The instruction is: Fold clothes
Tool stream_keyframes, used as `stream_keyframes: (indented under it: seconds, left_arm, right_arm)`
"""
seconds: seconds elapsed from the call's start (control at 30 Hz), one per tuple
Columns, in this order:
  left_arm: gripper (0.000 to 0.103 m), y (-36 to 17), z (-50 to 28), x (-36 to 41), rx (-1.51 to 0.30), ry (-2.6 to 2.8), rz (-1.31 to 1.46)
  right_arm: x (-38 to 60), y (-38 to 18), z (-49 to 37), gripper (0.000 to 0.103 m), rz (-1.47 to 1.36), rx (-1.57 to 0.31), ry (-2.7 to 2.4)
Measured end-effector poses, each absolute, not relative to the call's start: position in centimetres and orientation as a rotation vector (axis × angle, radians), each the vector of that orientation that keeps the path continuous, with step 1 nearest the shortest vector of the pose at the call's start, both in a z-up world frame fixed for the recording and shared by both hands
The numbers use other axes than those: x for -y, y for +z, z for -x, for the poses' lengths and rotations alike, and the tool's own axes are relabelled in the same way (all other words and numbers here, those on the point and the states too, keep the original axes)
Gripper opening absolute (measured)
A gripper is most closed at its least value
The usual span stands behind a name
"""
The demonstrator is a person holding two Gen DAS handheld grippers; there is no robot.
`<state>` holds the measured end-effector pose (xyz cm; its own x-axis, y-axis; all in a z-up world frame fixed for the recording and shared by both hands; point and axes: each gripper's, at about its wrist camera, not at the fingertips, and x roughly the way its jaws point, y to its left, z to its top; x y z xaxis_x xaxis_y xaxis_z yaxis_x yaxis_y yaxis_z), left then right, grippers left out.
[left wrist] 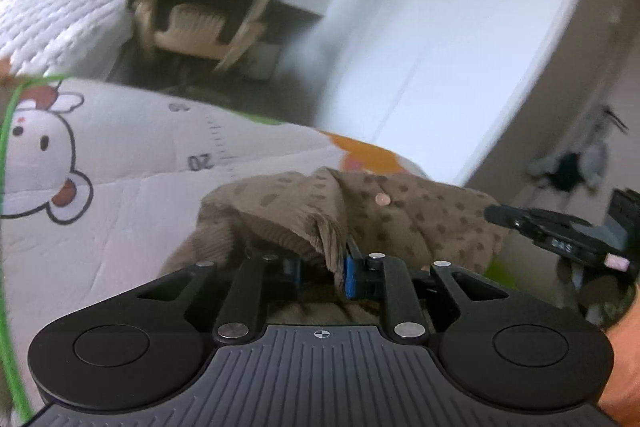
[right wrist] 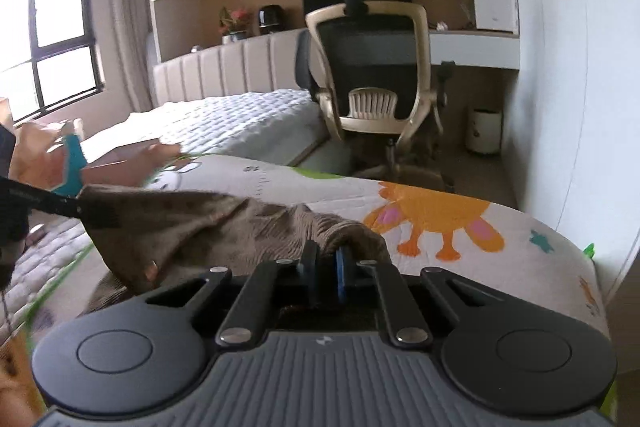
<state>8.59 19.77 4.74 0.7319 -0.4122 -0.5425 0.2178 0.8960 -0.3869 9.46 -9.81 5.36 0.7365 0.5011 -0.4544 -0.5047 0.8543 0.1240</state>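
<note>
Mid-fold, garment lifted: brown dotted garment [right wrist: 208,227] held up over cartoon play mat [right wrist: 460,227], stretched between both tools. Left gripper [left wrist: 320,259] clamped on corduroy edge at 12 o'clock; right gripper [right wrist: 326,267] pinched shut on cloth bunch at 12 o'clock (left tool visible at 9 o'clock). Next, likely: carrying held edge across, laying flat, keeping tension even.
</note>
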Motion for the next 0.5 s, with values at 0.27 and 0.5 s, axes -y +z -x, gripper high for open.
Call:
stream_keyframes:
  seconds: [0.27, 0.5]
  left_arm:
    - [0.055, -0.6, -4.3, -18.1, -0.888, -0.441, 0.231]
    - [0.090, 0.6, -8.0, -23.4, -0.758, -0.437, 0.526]
  right_arm:
    - [12.9, 0.1, -6.0, 0.037, -0.031, -0.684, 0.536]
    - [15.9, 2.8, -9.7, 0.062, -0.262, -0.597, 0.516]
